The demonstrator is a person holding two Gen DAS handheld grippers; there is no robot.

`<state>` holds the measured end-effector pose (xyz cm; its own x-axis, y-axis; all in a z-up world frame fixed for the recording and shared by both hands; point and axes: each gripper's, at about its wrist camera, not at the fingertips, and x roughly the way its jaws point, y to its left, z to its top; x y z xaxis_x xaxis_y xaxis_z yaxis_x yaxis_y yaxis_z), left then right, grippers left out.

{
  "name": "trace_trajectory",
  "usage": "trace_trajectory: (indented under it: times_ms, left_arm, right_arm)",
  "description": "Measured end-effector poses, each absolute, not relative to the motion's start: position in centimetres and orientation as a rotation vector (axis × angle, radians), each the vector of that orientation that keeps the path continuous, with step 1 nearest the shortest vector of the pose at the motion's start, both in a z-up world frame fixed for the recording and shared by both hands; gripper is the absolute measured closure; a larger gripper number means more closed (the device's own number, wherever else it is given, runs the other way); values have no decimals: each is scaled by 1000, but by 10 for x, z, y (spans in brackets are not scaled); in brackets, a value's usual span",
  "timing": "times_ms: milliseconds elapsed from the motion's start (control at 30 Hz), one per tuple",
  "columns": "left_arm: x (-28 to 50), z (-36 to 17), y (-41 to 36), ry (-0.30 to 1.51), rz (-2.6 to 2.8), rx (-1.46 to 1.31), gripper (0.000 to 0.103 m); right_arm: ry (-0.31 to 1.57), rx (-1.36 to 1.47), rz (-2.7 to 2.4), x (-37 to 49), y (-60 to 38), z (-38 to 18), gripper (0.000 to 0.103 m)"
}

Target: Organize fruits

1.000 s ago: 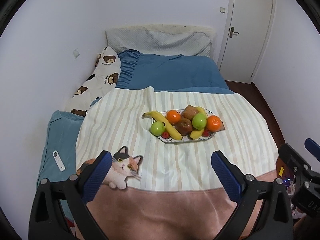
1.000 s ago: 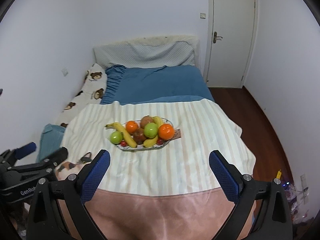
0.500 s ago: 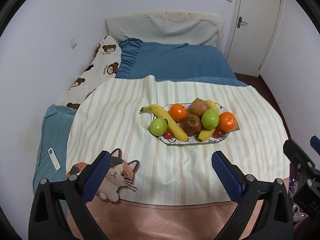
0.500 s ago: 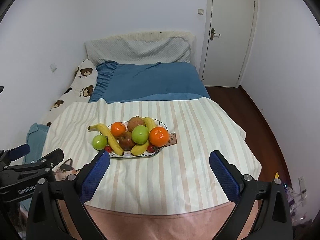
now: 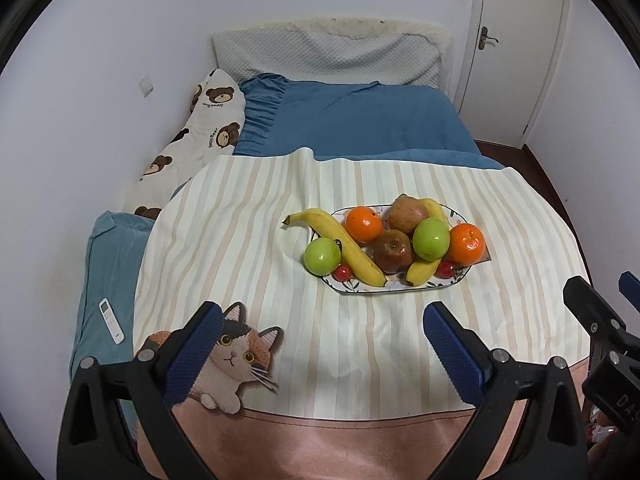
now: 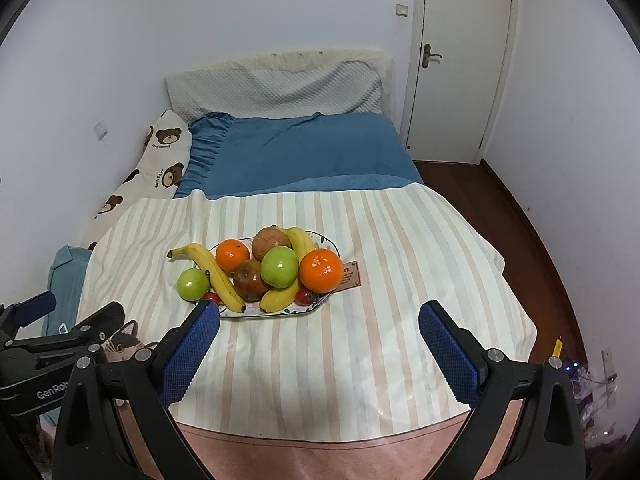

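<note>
Left gripper [image 5: 318, 338]: spread wide, holding nothing, above the near end of the bed.
Right gripper [image 6: 318, 338]: also spread wide and holding nothing, beside the left one.
Fruit: all gathered on the plate [image 5: 400, 289], which sits on the striped blanket [image 5: 240, 240] mid-bed.
Stage: a full plate fits either fruit already sorted or fruit about to be sorted; the pictures don't settle which.
Doing it well: my judgement is that any grasp should close gently across a fruit's widest part, since the round ones could roll on soft bedding.
Looks: two bananas [image 5: 344, 246], two green apples [image 5: 322, 255], two oranges [image 5: 363, 225], two brownish-red apples [image 5: 394, 250], small red tomatoes [image 5: 342, 273].
</note>
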<state>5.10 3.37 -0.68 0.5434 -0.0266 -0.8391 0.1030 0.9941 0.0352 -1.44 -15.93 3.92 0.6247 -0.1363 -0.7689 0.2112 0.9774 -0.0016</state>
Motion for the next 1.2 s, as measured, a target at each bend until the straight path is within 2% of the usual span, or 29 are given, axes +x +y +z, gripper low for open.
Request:
trace_trajectory:
  times_ms: [1200]
  left_arm:
    - [46, -1, 33, 961, -94, 114, 0]
  right_arm:
    - [871, 97, -213, -18, -165, 37, 1]
